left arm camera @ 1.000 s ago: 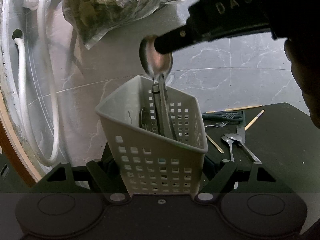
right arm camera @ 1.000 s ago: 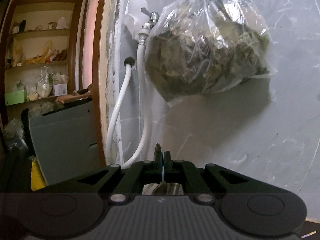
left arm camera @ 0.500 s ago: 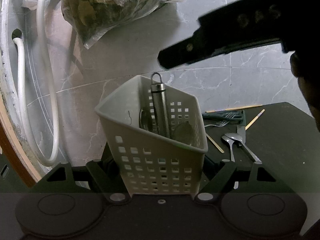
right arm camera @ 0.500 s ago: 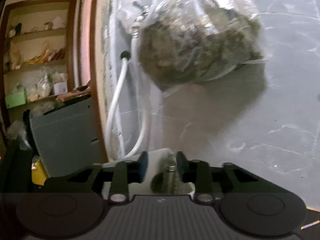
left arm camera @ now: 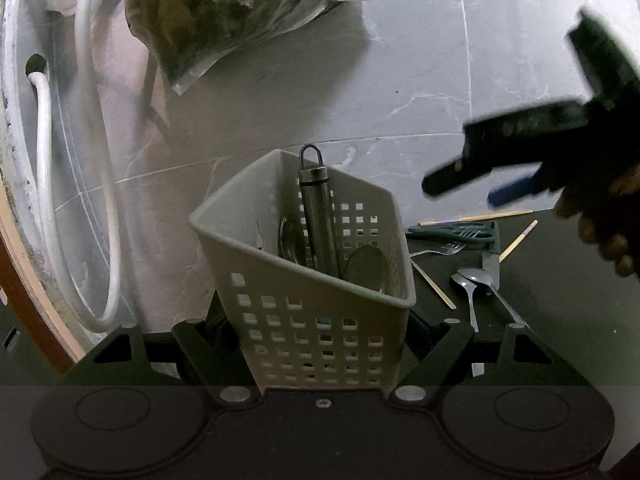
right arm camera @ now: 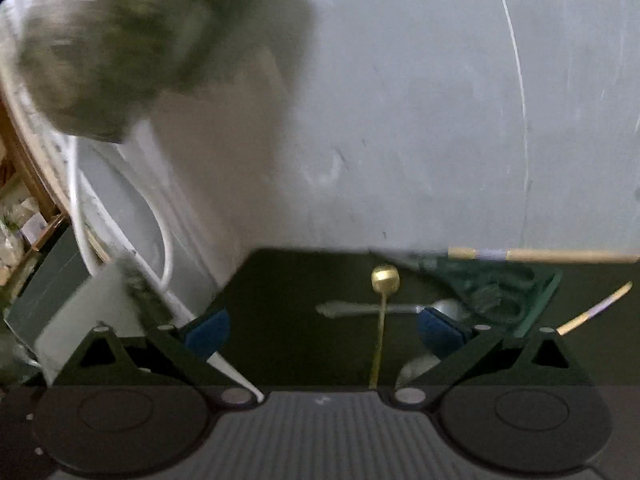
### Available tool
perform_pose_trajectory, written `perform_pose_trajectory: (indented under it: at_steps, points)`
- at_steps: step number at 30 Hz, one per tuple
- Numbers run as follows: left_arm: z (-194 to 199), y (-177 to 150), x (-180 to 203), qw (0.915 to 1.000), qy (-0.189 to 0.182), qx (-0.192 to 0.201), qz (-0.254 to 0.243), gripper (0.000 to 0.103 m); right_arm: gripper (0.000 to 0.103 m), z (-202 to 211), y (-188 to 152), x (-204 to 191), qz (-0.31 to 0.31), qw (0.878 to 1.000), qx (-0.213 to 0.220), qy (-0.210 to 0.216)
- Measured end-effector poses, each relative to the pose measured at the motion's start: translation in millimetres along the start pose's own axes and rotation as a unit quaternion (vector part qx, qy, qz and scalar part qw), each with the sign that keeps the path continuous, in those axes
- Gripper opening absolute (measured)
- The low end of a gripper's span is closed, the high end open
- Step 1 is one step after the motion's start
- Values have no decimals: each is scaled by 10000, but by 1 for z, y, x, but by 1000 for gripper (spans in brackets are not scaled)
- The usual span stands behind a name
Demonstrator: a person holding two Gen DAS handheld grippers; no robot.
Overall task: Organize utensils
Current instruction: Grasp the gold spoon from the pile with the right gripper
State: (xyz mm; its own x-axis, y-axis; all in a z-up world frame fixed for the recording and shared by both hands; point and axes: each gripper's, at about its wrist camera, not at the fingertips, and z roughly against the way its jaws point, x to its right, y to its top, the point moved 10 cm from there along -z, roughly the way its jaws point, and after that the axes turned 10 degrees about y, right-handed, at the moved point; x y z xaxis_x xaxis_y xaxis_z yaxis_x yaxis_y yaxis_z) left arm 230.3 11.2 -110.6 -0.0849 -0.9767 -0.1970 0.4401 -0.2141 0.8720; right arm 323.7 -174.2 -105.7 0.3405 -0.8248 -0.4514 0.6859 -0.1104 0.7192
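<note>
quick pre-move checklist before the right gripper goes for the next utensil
1. Right gripper empty, fingers just opened wide: ok.
2. Left gripper shut on the white perforated caddy: ok.
3. Steel-handled utensil inside the caddy: ok.
4. Gold spoon lies between the open fingers, unobstructed: ok.
5. Silver spoon crosses its handle: not ok.
6. Sharp right wrist view for aiming: not ok, blurred.

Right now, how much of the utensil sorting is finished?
Partly done. The basket, clamped in the left hand-held gripper, holds a ladle and more. The right hand-held gripper, its jaws just opened and empty, faces the gold spoon. Spoons, fork and sticks remain.
</note>
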Motion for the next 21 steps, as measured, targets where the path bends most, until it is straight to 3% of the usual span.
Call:
perform_pose_trajectory:
  at_steps: [5, 10, 21]
  points:
    - [-1, 1, -1, 10000, 32, -47, 14, 82, 103, -39, 14, 38, 181, 9995, -253, -37]
    - [-3, 3, -2, 9999, 74, -101, 43, 82, 102, -72, 26, 55, 221, 9987, -407, 212]
    - [-8, 6, -3, 9996, 168, -191, 83, 82, 81, -113, 25, 66, 120, 9958, -751, 517]
